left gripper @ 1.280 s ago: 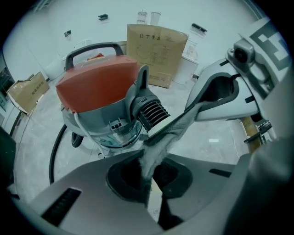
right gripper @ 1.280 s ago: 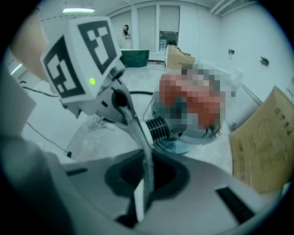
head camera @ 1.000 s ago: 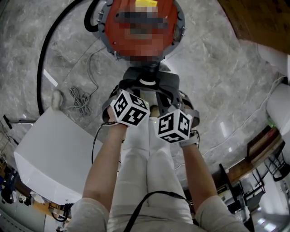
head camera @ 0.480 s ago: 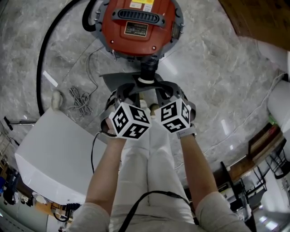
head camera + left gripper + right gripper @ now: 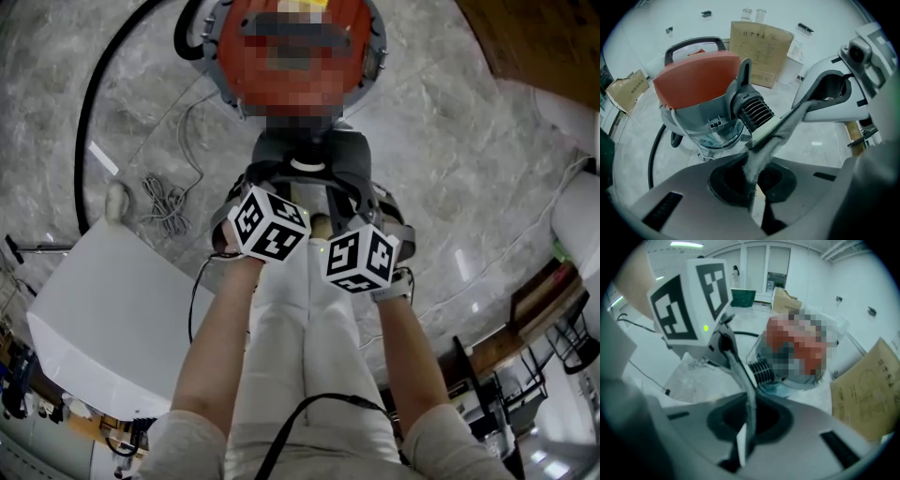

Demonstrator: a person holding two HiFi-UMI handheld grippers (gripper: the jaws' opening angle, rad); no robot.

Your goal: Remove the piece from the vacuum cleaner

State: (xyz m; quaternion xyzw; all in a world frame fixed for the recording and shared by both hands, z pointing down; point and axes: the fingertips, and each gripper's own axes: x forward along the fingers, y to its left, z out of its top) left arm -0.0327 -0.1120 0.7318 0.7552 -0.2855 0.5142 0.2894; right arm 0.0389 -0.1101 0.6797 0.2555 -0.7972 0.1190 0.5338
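My left tongs (image 5: 751, 186), right tongs (image 5: 745, 427) both pinch thin gray piece (image 5: 780, 129). Risk: uneven pull makes it slip, or drags vacuum cleaner (image 5: 696, 79) across floor (image 5: 450, 141).

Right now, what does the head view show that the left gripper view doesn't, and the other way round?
Only the head view: the person's arms, legs and a white table at their left. Only the left gripper view: a cardboard box standing behind the vacuum cleaner. Both: that red-topped vacuum cleaner, the grey piece in front of it, and the pale stone floor.
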